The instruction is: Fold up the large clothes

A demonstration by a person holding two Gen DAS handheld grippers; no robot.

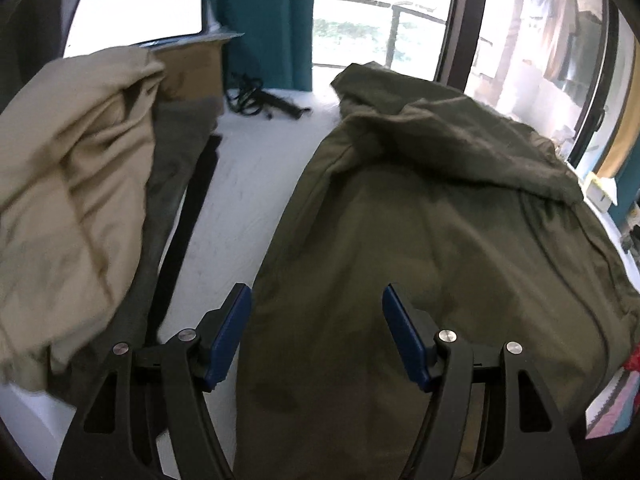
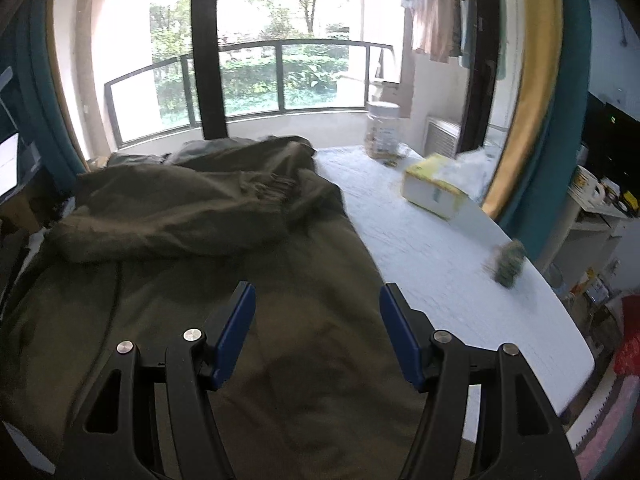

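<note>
**Clerk:** Nearest item, left view: left gripper (image 1: 316,332), black frame, blue pads (image 1: 230,336). Condition?

**Checker:** Fingers spread wide, nothing between them, held above the cloth with no contact visible.

**Clerk:** Item beneath it?

**Checker:** Olive-green garment (image 1: 432,240), large, lying spread on the white table (image 1: 244,184). One sleeve (image 1: 460,140) is folded across its far end. The cloth's left edge runs just beside the gripper's left pad.

**Clerk:** Right view, nearest item?

**Checker:** Right gripper (image 2: 318,334), same build. Fingers apart, empty, over the garment's (image 2: 200,280) right-hand part; its right pad sits about over the cloth's edge, where bare table (image 2: 440,264) begins.

**Clerk:** Other textiles?

**Checker:** Beige cloth (image 1: 68,184), heaped on the table's left, well apart from the olive piece, with a grey layer (image 1: 168,184) and a black strip (image 1: 192,216) under its edge.

**Clerk:** Sundries?

**Checker:** Yellow-and-white box (image 2: 434,188) on the table's far right, a clear jar (image 2: 382,130) behind it, a small blurred greenish object (image 2: 508,264) near the right edge. Laptop (image 1: 140,12) on a cardboard box (image 1: 196,72), far left.
</note>
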